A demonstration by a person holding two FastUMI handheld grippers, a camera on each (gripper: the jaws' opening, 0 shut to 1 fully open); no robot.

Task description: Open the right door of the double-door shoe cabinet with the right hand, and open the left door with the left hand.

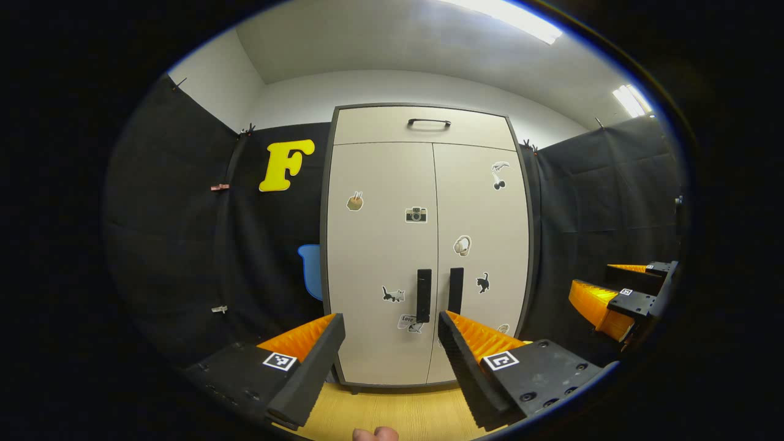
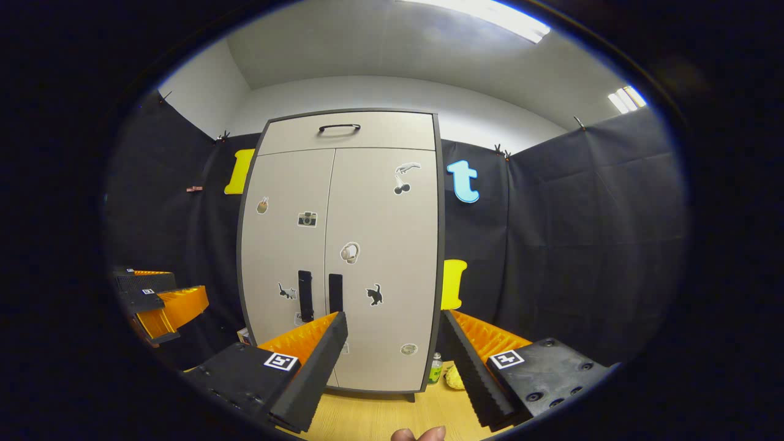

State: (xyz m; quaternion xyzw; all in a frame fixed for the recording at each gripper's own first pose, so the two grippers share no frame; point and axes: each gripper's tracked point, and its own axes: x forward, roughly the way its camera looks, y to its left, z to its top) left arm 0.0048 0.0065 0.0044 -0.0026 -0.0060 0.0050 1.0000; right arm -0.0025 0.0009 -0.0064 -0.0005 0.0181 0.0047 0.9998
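Note:
A tall beige shoe cabinet (image 1: 429, 245) stands ahead with both doors shut. Its left door (image 1: 380, 257) and right door (image 1: 481, 245) each carry a dark vertical handle near the centre seam, the left handle (image 1: 423, 295) and the right handle (image 1: 455, 290). In the right gripper view the same cabinet (image 2: 343, 257) shows its right handle (image 2: 335, 293). My left gripper (image 1: 392, 321) is open, well short of the doors. My right gripper (image 2: 393, 321) is also open and apart from the cabinet. The right gripper (image 1: 618, 300) appears at the far right of the left gripper view.
A drawer with a dark handle (image 1: 429, 122) tops the cabinet. The cabinet stands on a wooden floor (image 1: 398, 410). A small green bottle (image 2: 435, 369) and a yellow object (image 2: 454, 376) sit by the cabinet's right foot. Black cloth walls flank both sides.

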